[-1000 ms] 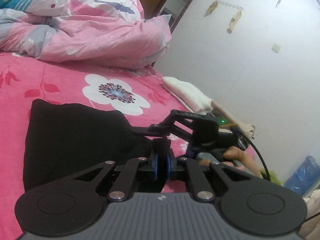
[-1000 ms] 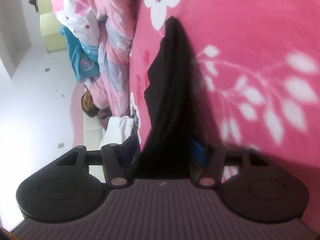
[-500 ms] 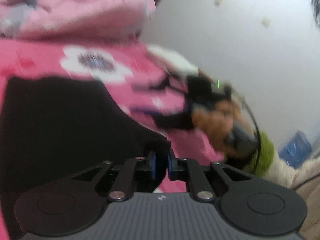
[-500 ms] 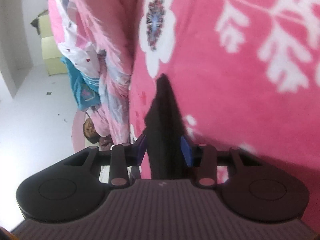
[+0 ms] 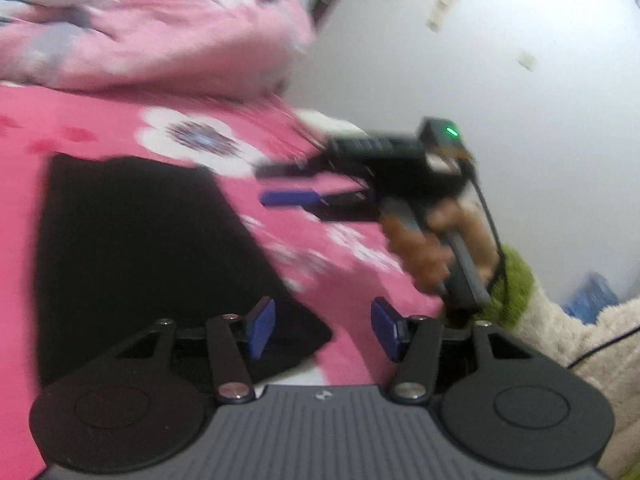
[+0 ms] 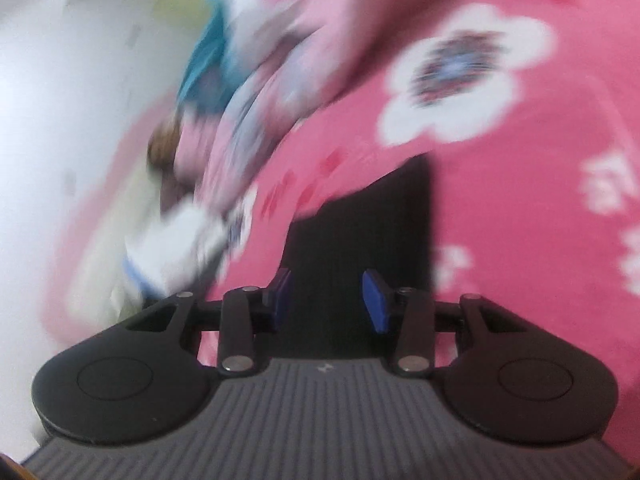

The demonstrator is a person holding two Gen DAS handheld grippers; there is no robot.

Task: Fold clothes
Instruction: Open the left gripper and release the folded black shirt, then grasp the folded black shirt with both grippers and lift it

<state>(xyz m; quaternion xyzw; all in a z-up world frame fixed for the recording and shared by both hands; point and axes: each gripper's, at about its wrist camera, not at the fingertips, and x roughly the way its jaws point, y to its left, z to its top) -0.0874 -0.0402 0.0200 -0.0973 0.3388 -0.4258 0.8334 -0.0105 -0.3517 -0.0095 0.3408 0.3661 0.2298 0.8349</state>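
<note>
Left wrist view, blurred. Black garment [image 5: 140,248] lies flat on the pink flowered bedsheet [image 5: 100,120], filling the left and centre of the frame, its near corner at lower centre. Left gripper [image 5: 323,330] at the bottom edge: jaws have just been opening and stand apart, the left blue pad over the cloth's corner, not pinching it.

Right gripper [image 5: 280,184] sits mid-right, raised above the sheet, pointing toward frame left, jaws apart with nothing between. A hand [image 5: 432,244] wraps its handle; a green cuff [image 5: 514,284] shows behind.

Right wrist view, heavily blurred: jaws apart, dark cloth beyond them. Crumpled pink quilt [image 5: 160,28] at upper left.
</note>
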